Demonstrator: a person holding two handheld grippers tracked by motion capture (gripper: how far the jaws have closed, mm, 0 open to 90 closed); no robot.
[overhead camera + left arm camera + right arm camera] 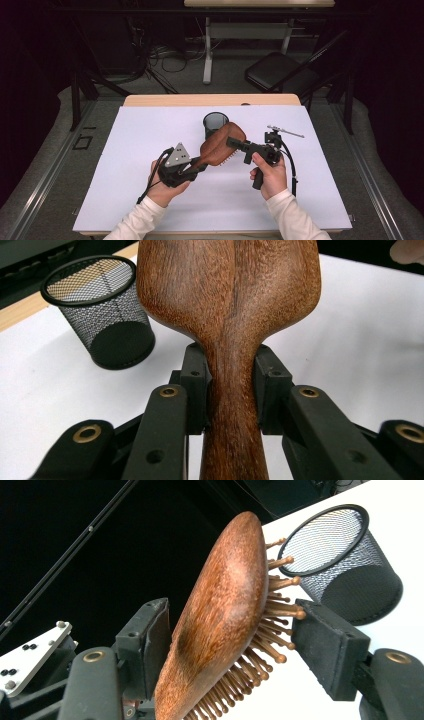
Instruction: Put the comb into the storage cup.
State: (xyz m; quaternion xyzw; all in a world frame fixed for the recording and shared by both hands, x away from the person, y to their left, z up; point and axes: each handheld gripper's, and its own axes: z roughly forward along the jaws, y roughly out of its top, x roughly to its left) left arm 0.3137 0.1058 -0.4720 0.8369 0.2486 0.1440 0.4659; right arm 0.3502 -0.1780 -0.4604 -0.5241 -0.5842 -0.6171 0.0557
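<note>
The left gripper (231,385) is clamped on the neck of the wooden hairbrush (230,305), holding it in the air above the white surface (150,200), just short of the black mesh cup (215,123). The right gripper (232,630) straddles the brush head, one pad at the wooden back, the other at the pin tips, not yet squeezing. To take over cleanly, close on the solid rim rather than the springy pins, and keep the neck grip until the head is firmly pinched.
</note>
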